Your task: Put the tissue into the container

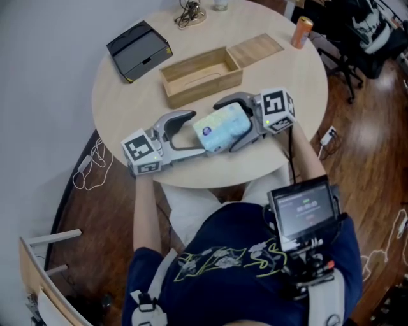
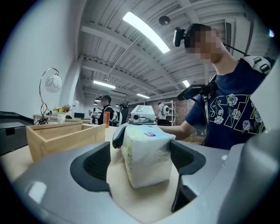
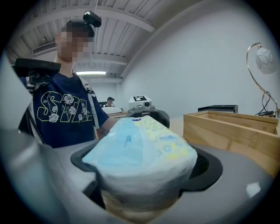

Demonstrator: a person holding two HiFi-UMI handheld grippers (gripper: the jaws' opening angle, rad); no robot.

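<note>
A pale blue and white tissue pack (image 1: 222,129) lies on the round table (image 1: 280,159) near its front edge, between both grippers. My right gripper (image 1: 224,126) comes from the right and is shut on the pack (image 3: 140,153), which fills the space between its pads. My left gripper (image 1: 197,132) comes from the left and stands open around the pack's other end (image 2: 146,157): one pad touches it, and a gap shows at the other pad. The open wooden container (image 1: 204,79) stands just behind them, and it also shows in both gripper views (image 2: 57,140) (image 3: 227,127).
The container's wooden lid (image 1: 255,49) lies flat to its right. A black box (image 1: 139,51) sits at the table's back left, an orange can (image 1: 301,32) at the back right, and a lamp base with cables (image 1: 190,13) at the far edge.
</note>
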